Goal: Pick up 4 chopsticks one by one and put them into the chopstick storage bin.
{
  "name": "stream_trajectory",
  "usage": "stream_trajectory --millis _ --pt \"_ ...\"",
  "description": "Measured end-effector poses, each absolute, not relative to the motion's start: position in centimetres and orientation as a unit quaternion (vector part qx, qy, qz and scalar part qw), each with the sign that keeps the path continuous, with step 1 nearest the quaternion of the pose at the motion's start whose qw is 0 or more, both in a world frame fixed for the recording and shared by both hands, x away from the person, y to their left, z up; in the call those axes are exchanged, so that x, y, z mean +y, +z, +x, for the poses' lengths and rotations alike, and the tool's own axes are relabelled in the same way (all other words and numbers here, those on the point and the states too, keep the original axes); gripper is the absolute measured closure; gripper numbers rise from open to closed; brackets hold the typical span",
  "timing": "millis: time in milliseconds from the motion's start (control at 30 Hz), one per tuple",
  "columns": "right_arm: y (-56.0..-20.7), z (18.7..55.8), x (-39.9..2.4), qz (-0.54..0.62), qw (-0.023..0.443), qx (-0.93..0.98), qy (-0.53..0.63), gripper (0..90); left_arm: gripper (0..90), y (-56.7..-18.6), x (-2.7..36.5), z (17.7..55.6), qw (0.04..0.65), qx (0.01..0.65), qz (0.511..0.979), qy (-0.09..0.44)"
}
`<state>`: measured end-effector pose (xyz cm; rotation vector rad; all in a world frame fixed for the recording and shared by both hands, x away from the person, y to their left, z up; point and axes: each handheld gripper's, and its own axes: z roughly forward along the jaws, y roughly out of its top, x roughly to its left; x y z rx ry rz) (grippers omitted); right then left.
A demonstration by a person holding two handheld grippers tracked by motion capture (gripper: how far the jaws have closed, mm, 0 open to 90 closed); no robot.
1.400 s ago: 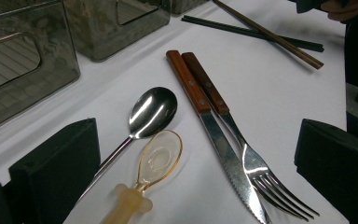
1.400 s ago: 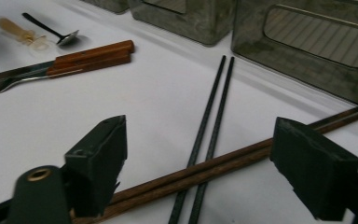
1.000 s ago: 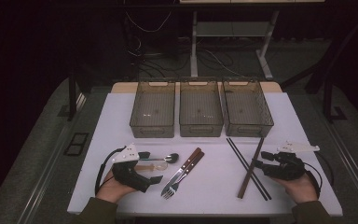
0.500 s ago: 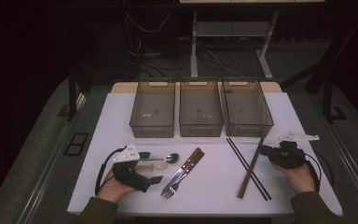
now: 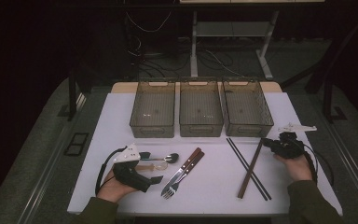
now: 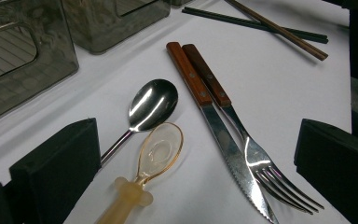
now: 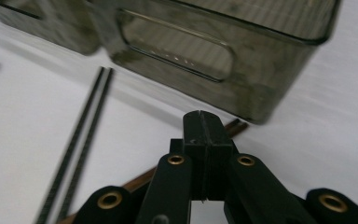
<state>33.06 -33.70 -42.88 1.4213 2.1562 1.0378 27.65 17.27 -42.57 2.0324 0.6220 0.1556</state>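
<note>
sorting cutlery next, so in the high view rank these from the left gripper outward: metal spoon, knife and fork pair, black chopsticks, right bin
From the left gripper:
1. Metal spoon, just beyond the jaws.
2. Knife and fork pair, to their right at table centre.
3. Black chopsticks, farther right, crossing the brown pair.
4. Right bin, far right of the back row.

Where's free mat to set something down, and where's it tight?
Free: the white mat left of the left bin, the strip between knife and fork and the chopsticks, and the far right corner beside the right bin. Tight: around the spoons at the left tool.
</note>
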Motion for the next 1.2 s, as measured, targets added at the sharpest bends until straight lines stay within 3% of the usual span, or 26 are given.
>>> stream_trajectory --millis 433,1200 --pt "-44.9 35.2 -34.4 0.537 0.18 0.753 0.335 89.9 0.0 -42.6 17.3 27.7 0.483 0.257 0.835 0.061" --pt "-45.1 35.2 -33.7 0.527 0.164 0.766 0.33 89.9 0.0 -42.6 17.3 27.7 0.485 0.257 0.834 0.059"
